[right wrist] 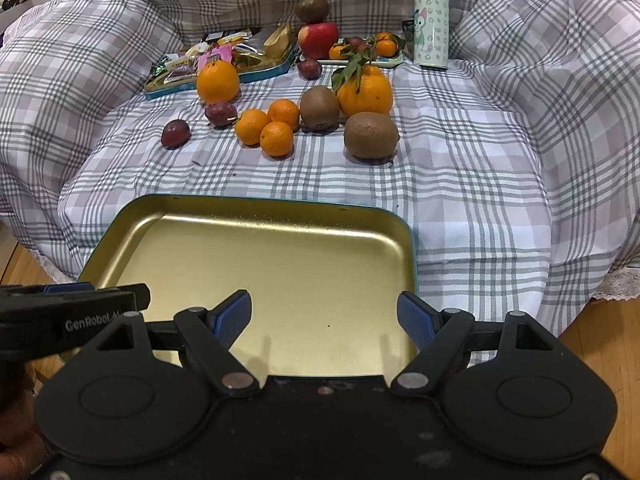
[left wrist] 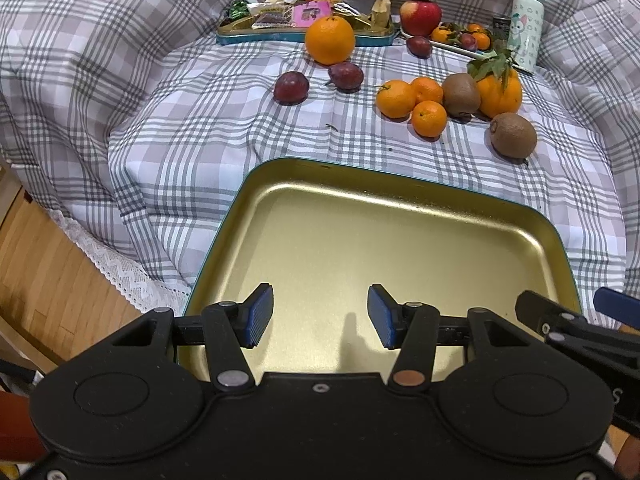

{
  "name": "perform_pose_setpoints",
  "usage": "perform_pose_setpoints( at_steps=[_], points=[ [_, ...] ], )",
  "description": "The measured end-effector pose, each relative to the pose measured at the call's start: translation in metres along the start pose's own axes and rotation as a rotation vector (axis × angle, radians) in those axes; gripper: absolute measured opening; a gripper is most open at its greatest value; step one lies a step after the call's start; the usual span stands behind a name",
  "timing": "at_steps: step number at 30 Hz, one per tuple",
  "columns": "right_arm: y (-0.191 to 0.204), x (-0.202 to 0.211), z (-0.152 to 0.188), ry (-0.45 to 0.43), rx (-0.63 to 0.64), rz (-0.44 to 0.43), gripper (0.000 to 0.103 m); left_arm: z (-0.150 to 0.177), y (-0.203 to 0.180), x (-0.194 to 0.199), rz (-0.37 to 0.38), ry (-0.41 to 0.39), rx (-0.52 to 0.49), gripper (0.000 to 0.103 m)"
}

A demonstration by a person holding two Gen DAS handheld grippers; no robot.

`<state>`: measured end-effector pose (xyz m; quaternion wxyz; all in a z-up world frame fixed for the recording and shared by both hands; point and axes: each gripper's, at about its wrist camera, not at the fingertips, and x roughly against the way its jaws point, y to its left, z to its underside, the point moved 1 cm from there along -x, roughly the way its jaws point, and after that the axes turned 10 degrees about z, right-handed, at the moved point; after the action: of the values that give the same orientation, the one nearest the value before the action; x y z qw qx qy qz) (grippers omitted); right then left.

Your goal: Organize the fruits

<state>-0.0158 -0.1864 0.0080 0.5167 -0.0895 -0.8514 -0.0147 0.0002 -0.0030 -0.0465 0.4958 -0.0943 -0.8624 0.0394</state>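
An empty gold tray with a teal rim [left wrist: 400, 196] [right wrist: 256, 206] lies on the checked cloth just in front of both grippers. My left gripper [left wrist: 320, 316] is open and empty over the tray's near part. My right gripper [right wrist: 324, 318] is open and empty over the tray's near right part. Beyond the tray lie loose fruits: two kiwis [left wrist: 513, 135] [right wrist: 371, 135], three mandarins [left wrist: 429, 118] [right wrist: 277, 139], a leafy orange [left wrist: 500, 90] [right wrist: 366, 90], a large orange [left wrist: 330, 39] [right wrist: 218, 82] and plums [left wrist: 291, 87] [right wrist: 175, 133].
At the back stand a teal tin of snacks [left wrist: 296, 20] [right wrist: 224, 60], a white plate [left wrist: 460, 47] with small fruits, an apple [left wrist: 420, 17] [right wrist: 318, 39] with a kiwi on top, and a mint bottle [left wrist: 527, 24] [right wrist: 431, 20]. Wooden floor [left wrist: 44, 280] lies at the left.
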Motion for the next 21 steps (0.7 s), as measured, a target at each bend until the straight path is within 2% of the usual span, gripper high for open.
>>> perform_pose_setpoints(
  at_steps=[6,12,21],
  points=[
    [-0.004,-0.007,-0.008,-0.019,0.007,0.03,0.083,-0.009,0.009,-0.001,-0.006,-0.024,0.019,0.058],
    [-0.012,-0.022,-0.029,-0.04,0.0,0.067,0.083,-0.025,0.015,-0.009,0.063,0.006,-0.006,0.057],
    [-0.015,-0.054,-0.055,-0.036,-0.023,0.066,0.083,-0.042,0.019,-0.014,0.047,-0.023,0.02,0.057]
  ],
)
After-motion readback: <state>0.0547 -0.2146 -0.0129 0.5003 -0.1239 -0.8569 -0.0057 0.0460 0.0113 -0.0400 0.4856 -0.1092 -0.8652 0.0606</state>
